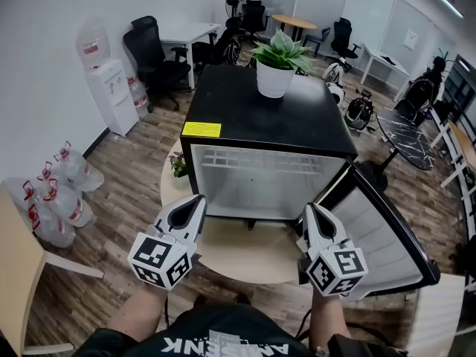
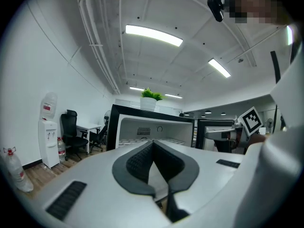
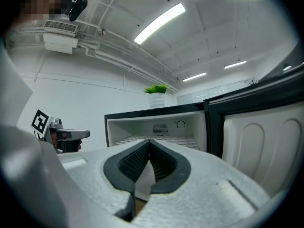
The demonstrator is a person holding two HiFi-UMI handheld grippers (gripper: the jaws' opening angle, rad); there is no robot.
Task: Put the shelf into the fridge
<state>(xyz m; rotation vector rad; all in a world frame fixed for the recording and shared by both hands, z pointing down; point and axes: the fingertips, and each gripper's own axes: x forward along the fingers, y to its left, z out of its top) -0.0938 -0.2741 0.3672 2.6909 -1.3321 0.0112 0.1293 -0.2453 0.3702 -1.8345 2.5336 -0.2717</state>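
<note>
I see both jaws pressed together with nothing between them. My left gripper [image 1: 198, 199] and right gripper [image 1: 312, 210] are held side by side, pointing at the open fridge [image 1: 223, 106]. The wire shelf [image 1: 256, 159] sits high inside it. The door [image 1: 383, 236] swings right, its near corner hidden behind my right gripper.

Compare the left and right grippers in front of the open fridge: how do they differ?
The left gripper hovers before the fridge's left front corner; the right gripper hangs beside the open door. The left gripper's tip leans rightward, the right gripper's tip leftward. Shared: both have their jaws shut with nothing between them, and both point at the fridge.
</note>
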